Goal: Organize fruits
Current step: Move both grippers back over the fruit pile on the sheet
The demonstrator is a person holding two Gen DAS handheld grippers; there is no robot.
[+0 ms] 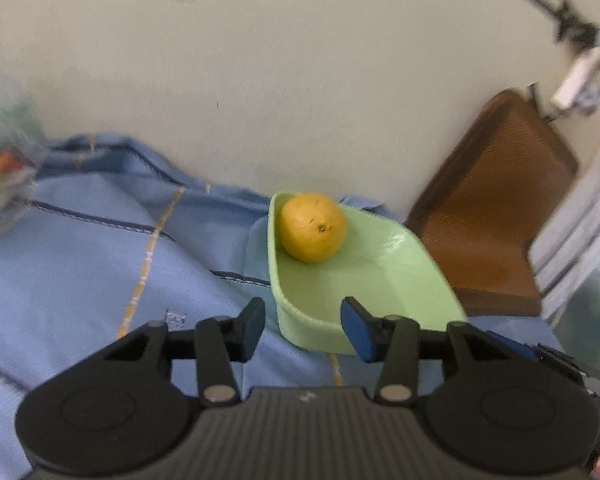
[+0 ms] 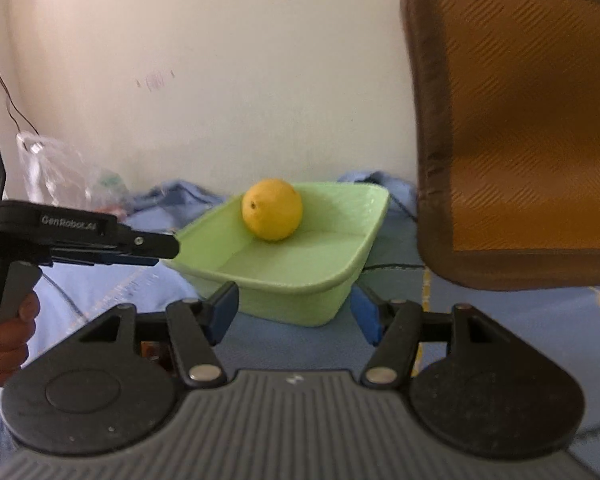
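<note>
While both tongs, left (image 1: 302,330) and right (image 2: 294,314), gape empty, a lemon (image 1: 313,227) sits in the green tray (image 1: 412,264).

tray (image 2: 342,276) open above | chair back (image 2: 520,128) crowds right side

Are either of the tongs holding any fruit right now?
No. Left tongs and right tongs are both open and empty; the orange sits loose in the green tray.
</note>
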